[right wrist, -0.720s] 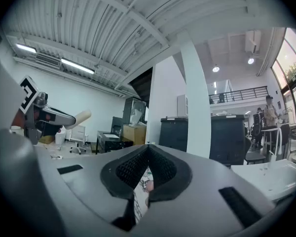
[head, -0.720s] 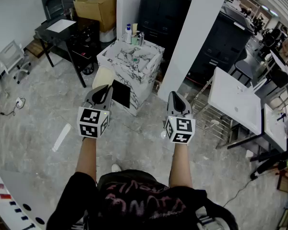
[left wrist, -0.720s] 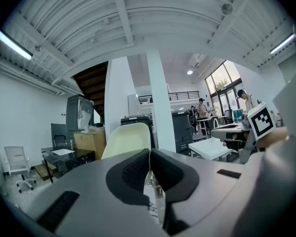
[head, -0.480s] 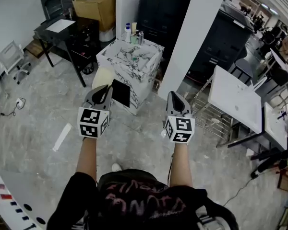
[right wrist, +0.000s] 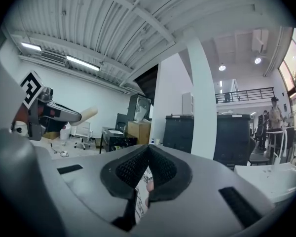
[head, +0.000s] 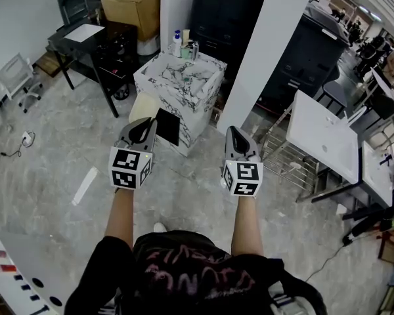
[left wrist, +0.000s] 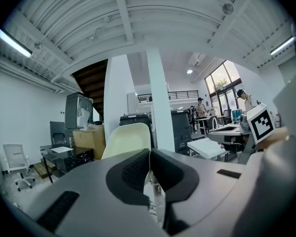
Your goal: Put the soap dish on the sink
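Observation:
A marble-patterned sink cabinet (head: 181, 83) stands on the floor ahead of me, with bottles (head: 178, 45) at its back edge. I cannot pick out a soap dish on it from here. My left gripper (head: 147, 124) is held in the air short of the cabinet's near left corner, jaws shut and empty. My right gripper (head: 234, 134) is level with it to the right, also shut on nothing. The pads meet in the left gripper view (left wrist: 149, 153) and in the right gripper view (right wrist: 147, 148).
A cream chair (head: 140, 106) and a black panel (head: 165, 128) lean by the cabinet's near side. A white pillar (head: 270, 51) rises to its right, then a metal rack (head: 284, 155) and a white table (head: 322, 140). A black desk (head: 85, 41) and cardboard box (head: 134, 8) stand at left.
Both grippers have edged slightly toward each other and stay shut. The sink cabinet sits a touch nearer in view.

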Available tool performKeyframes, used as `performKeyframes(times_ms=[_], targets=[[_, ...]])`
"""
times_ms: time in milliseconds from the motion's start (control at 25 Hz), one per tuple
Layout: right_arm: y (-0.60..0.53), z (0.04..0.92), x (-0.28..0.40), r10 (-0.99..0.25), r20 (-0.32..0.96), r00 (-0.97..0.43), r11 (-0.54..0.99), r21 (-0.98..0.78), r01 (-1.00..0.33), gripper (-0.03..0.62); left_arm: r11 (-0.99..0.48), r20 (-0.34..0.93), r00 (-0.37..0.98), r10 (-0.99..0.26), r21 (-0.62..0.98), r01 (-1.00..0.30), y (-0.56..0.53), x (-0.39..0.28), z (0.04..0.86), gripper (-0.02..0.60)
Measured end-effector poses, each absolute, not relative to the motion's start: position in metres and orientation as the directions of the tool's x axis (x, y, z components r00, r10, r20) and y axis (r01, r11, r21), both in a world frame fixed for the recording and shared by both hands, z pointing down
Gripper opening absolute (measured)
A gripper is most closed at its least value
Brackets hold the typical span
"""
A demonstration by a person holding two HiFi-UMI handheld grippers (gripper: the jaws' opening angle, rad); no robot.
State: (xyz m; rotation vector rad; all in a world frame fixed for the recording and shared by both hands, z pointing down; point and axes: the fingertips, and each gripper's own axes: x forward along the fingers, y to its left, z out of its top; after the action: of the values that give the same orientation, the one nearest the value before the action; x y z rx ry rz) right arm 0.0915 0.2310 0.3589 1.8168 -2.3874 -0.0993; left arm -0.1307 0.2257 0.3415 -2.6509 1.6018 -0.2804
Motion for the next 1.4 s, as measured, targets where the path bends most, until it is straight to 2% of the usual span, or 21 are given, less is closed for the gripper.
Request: performKeyframes(times_ms=[760, 1400], targets=[[0.205, 0.365, 0.034, -0.984, 0.052, -0.169, 0.173, 0.096, -0.98, 0.014, -0.531, 0.167, 0.51, -0.844, -0.121, -0.839, 0.195, -0.194, 0.361, 0.026], [0.126, 0.383, 0.044, -0.988, 0.049, -0.147, 0.149, 0.05, -0.988, 0.014, -0.565, 0.196, 0.538, -0.82, -0.124, -0.816, 0.115, -0.179, 0.385, 0.026]])
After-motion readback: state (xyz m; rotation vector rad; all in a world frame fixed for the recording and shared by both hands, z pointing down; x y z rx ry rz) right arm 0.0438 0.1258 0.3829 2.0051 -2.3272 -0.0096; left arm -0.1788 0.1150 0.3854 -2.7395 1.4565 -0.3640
